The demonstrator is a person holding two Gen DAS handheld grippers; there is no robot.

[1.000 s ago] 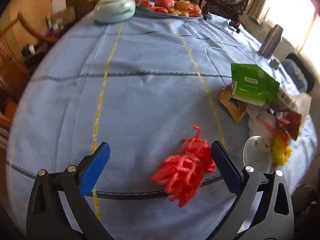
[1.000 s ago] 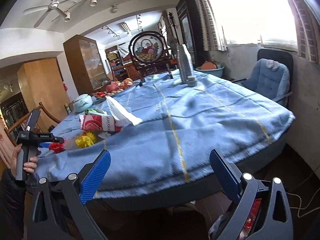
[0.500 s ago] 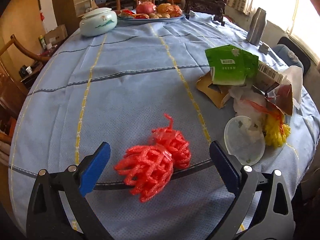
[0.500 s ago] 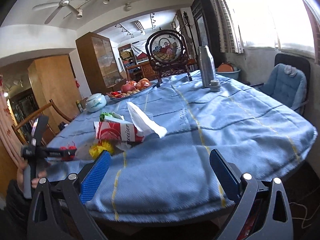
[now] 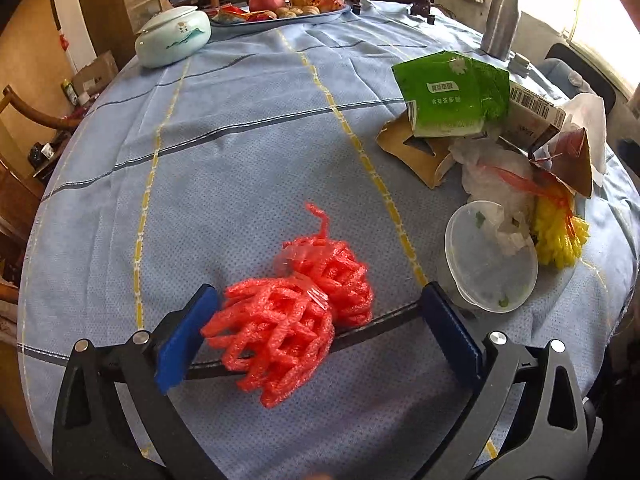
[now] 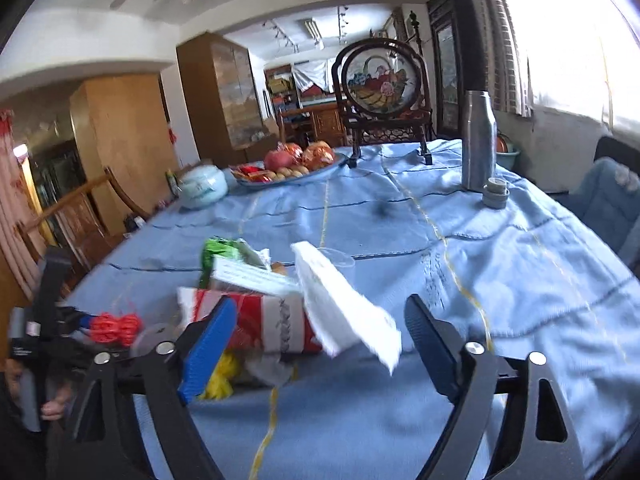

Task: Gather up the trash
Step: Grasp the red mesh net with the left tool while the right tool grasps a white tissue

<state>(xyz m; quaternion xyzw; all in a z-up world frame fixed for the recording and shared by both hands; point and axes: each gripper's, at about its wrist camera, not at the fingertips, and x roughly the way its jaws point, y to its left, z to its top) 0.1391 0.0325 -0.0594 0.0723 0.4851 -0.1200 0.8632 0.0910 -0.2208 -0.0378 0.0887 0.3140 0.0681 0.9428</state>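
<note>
A red foam net (image 5: 288,312) lies on the blue tablecloth between the jaws of my left gripper (image 5: 318,330), which is open; its left pad (image 5: 184,336) is close against the net. To the right sits a trash pile: green bag (image 5: 452,92), brown cardboard (image 5: 412,152), clear plastic lid (image 5: 492,256), yellow foam net (image 5: 556,236). My right gripper (image 6: 320,346) hangs over the pile's near side with its jaws closing. A white tissue (image 6: 344,308) and a red-and-white carton (image 6: 272,324) lie between them, untouched by the pads.
At the table's far side stand a pale green lidded jar (image 5: 172,36), a fruit tray (image 5: 280,12), a steel bottle (image 6: 478,140) with its cap (image 6: 495,196) beside it, and a framed screen (image 6: 380,84). A blue padded chair (image 6: 612,200) stands right.
The left gripper has slid over so the red net sits between its jaws. The right gripper has come in over the table to the trash pile and its jaws have narrowed.
</note>
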